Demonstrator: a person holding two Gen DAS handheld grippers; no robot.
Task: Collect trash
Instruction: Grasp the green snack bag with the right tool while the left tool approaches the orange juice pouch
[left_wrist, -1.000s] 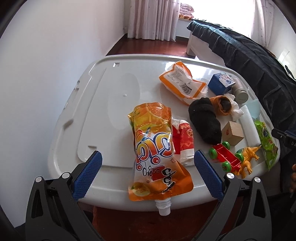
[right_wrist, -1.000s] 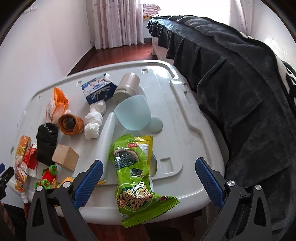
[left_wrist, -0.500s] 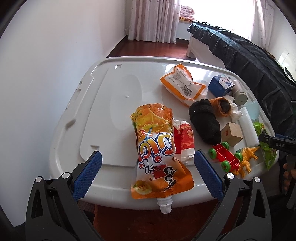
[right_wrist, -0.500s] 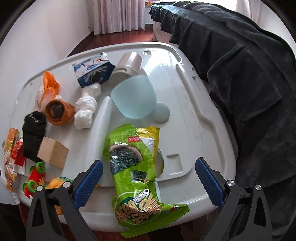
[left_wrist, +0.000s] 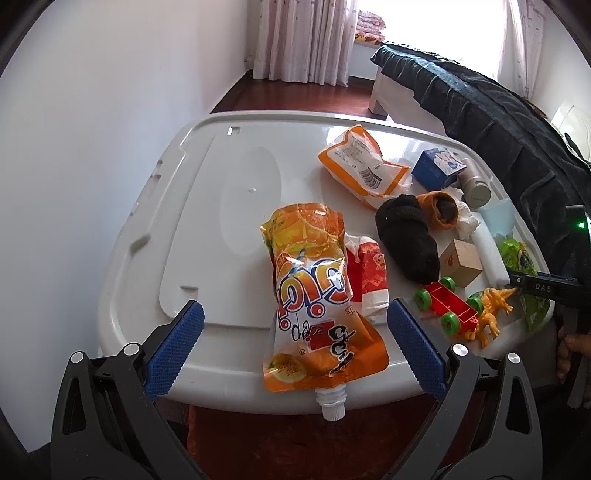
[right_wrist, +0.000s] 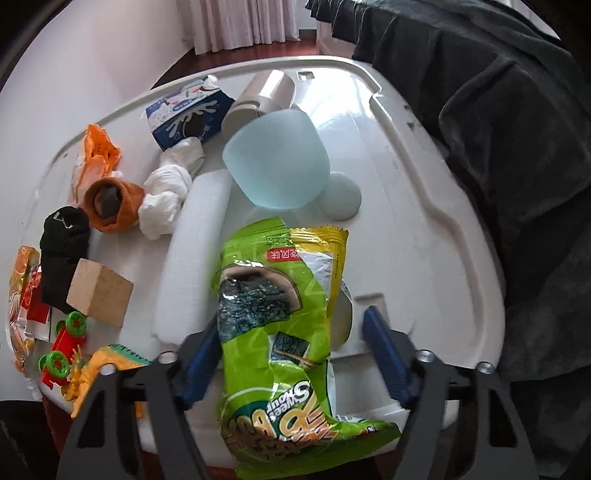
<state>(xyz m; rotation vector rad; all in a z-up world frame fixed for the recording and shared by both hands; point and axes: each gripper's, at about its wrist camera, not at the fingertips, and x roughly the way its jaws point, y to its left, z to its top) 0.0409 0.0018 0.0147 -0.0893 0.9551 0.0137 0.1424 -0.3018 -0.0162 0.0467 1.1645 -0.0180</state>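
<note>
A white plastic lid (left_wrist: 221, 206) serves as a tabletop, scattered with wrappers, toys and socks. The left gripper (left_wrist: 291, 347) hovers at the near edge with jaws spread wide, holding nothing; between them, at 6 o'clock on the lid, lies an orange juice pouch (left_wrist: 314, 295) with its white spout hanging over the rim. The right gripper (right_wrist: 291, 354) has its jaws spread on either side of a green snack bag (right_wrist: 284, 325), also at 6 o'clock in its own view and overhanging the edge; whether the left blue pad touches the bag cannot be told.

Likely risks: both packages are thin, slick film lying flat, so closing jaws may slide over them or push them off the edge to the floor. The right jaws could also catch the white foam strip (right_wrist: 192, 251) just beside the bag at 9 o'clock. A red packet (left_wrist: 369, 277) touches the pouch at 3 o'clock and may get pinched along with it.

Writing: the green bag reads "Sweet", upside down, plus red-boxed Chinese characters. The pouch has large stylised lettering, not legible. The other gripper seen at 3 o'clock in the left view is marked "DAS". A blue carton (right_wrist: 188, 114) at 11 o'clock carries small unreadable print
</note>
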